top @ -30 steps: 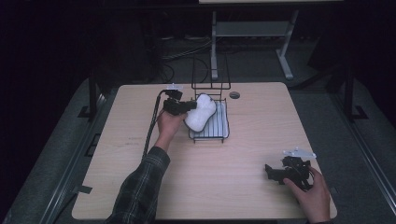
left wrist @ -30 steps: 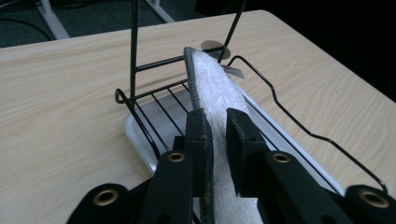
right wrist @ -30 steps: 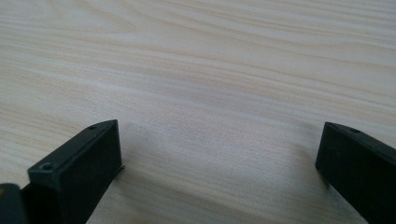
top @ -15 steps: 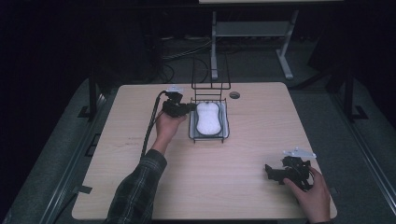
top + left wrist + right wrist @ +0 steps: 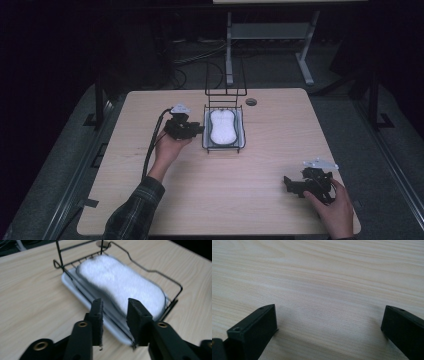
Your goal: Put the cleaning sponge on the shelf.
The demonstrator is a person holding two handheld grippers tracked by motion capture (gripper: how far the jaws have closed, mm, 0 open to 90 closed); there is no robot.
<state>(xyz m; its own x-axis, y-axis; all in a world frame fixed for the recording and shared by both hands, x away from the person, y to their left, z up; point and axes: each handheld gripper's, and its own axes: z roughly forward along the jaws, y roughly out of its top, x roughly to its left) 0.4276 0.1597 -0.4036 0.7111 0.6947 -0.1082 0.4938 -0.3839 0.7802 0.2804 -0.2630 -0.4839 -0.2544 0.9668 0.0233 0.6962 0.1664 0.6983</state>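
A white, peanut-shaped sponge [image 5: 223,126] [image 5: 122,287] lies flat in a black wire basket [image 5: 206,142] [image 5: 150,270] that stands on a white tray [image 5: 72,286] at the table's far middle. My left gripper [image 5: 197,129] [image 5: 115,303] is just left of the basket and points at it. Its jaws have just been opening and now stand apart, with nothing gripped between them. My right gripper [image 5: 287,182] [image 5: 329,308] rests open near the front right corner, jaws wide over bare wood.
A round cable hole [image 5: 251,101] sits in the tabletop behind the basket. The left gripper's black cable [image 5: 152,145] trails along the left forearm. A metal stand [image 5: 230,40] rises beyond the far edge. The basket's tall back frame [image 5: 225,82] stands upright.
The sponge, first held tilted at the basket's left side, now lies flat inside it. The left gripper let go and drew back to the left. The right hand stayed put.
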